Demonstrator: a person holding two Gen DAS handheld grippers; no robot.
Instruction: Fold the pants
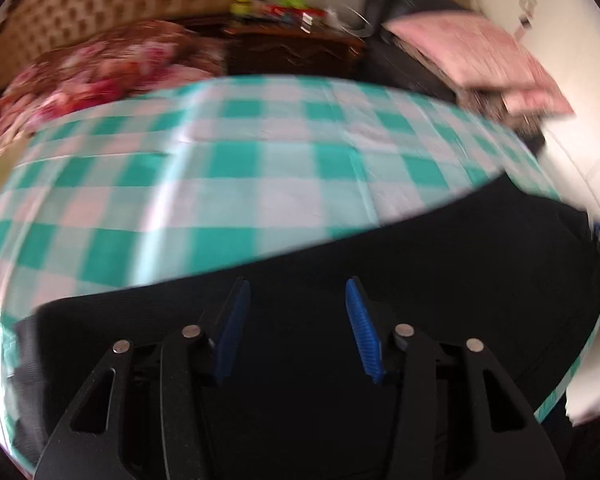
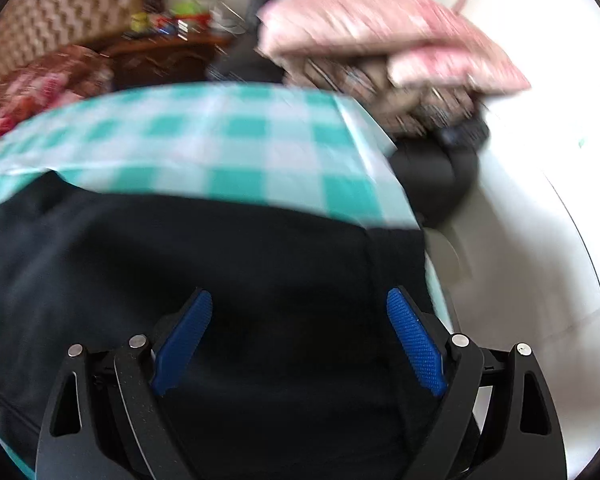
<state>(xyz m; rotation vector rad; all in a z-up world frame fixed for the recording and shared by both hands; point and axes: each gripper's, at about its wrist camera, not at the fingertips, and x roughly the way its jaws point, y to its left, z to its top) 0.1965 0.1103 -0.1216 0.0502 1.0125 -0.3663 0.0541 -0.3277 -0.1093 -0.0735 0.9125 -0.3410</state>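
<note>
Left wrist view: left gripper point(image 1: 296, 292) with blue ribbed pads point(image 1: 362, 330) spread apart, nothing between them, poised over black pants point(image 1: 380, 248); pants lie flat along the near edge of a table under a green-and-white checked tablecloth point(image 1: 220, 152), the waistband end toward the left of the frame; picture blurred. Beyond the table: a red floral blanket point(image 1: 100, 72) before a tufted tan headboard point(image 1: 80, 4); a dark wooden nightstand point(image 1: 292, 50) carrying small bright items too blurred to name; a pink pillow point(image 1: 472, 48) on a dark stack at right.

Right wrist view: right gripper point(image 2: 300, 304) likewise released, pads wide, holding nothing; the pants point(image 2: 180, 248) fill the lower frame beneath it, reaching the table's right edge; checked tablecloth point(image 2: 228, 140) bare beyond; pink pillow point(image 2: 380, 28) and white floor point(image 2: 540, 220) at right.
</note>
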